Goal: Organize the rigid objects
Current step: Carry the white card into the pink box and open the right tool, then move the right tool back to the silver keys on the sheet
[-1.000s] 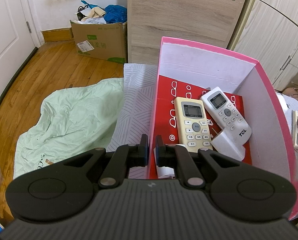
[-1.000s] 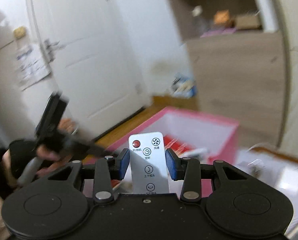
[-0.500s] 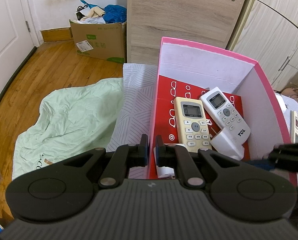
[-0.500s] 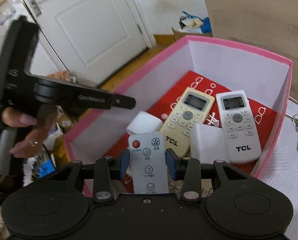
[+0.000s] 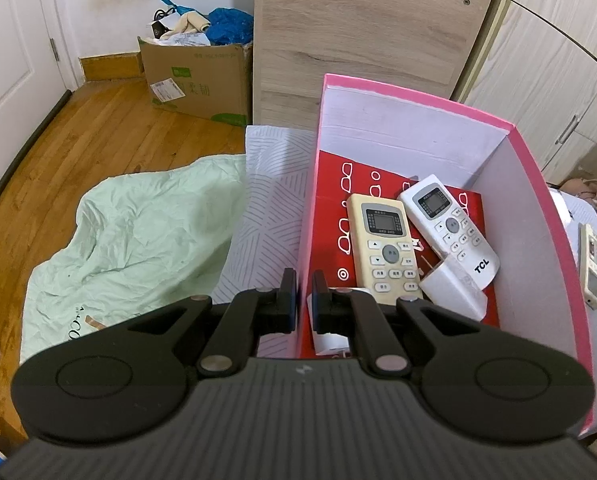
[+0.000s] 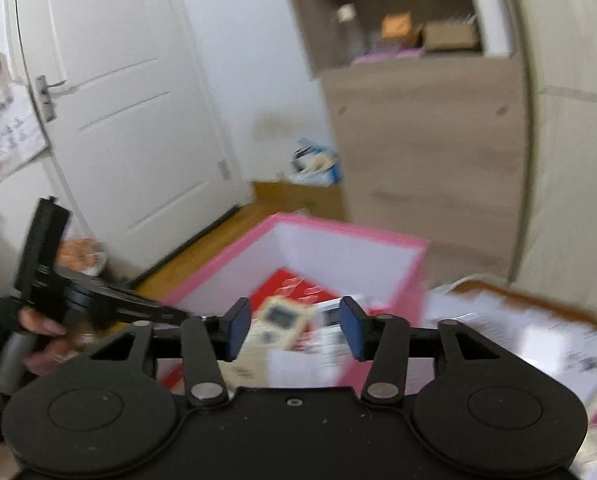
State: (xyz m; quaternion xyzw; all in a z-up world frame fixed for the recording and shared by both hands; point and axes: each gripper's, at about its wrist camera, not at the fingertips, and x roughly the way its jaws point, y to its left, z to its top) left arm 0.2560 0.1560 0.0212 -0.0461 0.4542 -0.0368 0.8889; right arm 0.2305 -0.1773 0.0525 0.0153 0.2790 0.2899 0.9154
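Note:
A pink box point(image 5: 538, 184) with white inner walls holds a cream remote point(image 5: 382, 244), a white TCL remote point(image 5: 450, 224) and a white adapter block point(image 5: 454, 292). My left gripper point(image 5: 304, 292) is shut on the box's left wall, near its front corner. In the blurred right wrist view my right gripper point(image 6: 296, 320) hangs above and in front of the pink box point(image 6: 338, 236). Its jaws are opening and nothing is between them. The cream remote point(image 6: 278, 320) shows behind the gap. A hand point(image 6: 38, 340) holds the left gripper at the left edge of that view.
Another remote point(image 5: 592, 268) lies on the bed right of the box. A green blanket point(image 5: 130, 232) covers the bed to the left. A cardboard box point(image 5: 198, 76) and a wooden panel point(image 5: 358, 32) stand behind. A white door point(image 6: 110, 92) is at the left, papers point(image 6: 538, 332) at the right.
The small white remote has left my right gripper, whose jaws have widened. That gripper has pulled back and up from inside the box. My left gripper has kept still.

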